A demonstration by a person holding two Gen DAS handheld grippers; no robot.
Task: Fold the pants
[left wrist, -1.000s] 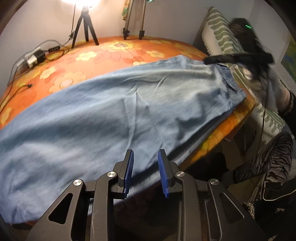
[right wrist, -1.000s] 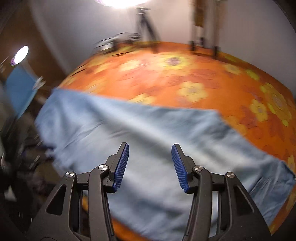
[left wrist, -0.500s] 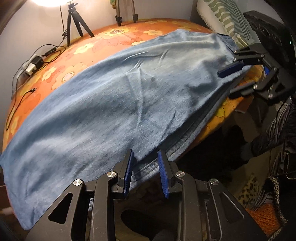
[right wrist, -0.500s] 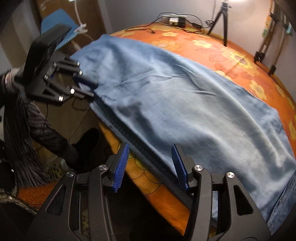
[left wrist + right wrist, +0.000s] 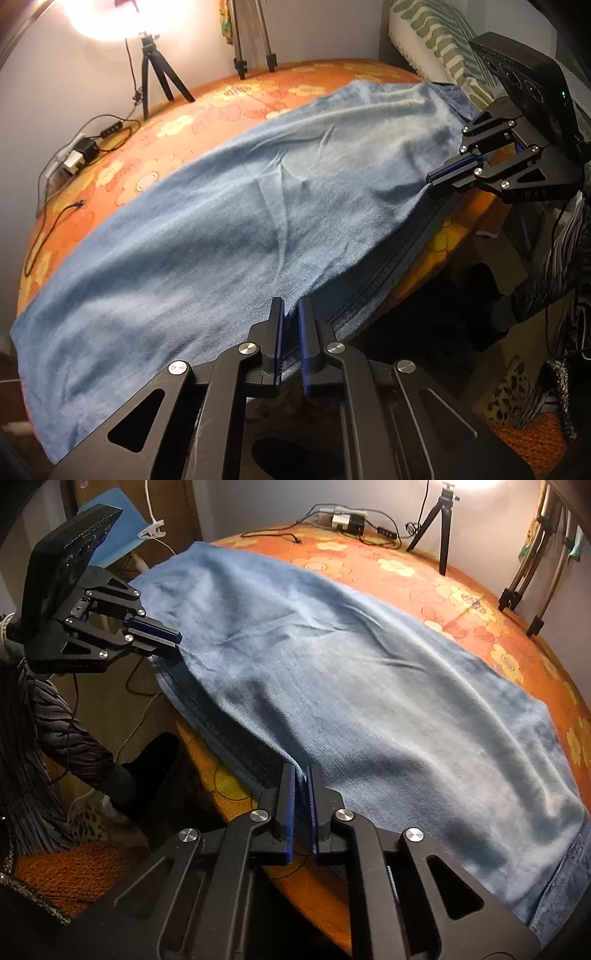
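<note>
Both jaws have closed since before: left hand-held gripper (image 5: 290, 312) and right hand-held gripper (image 5: 302, 780) clamp the pants' (image 5: 229, 221) near edge.

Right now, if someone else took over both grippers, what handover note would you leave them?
Left gripper: shut on the near edge of the pants.
Right gripper: shut on the same near edge, further along it.
Pants: blue denim, lying lengthwise on the orange flowered table, near edge overhanging the table's front.
Done: pants appear already doubled leg on leg; both grips are set.
Left: probably lift the pinched edge, carry it across for the next fold, release and smooth.
</note>
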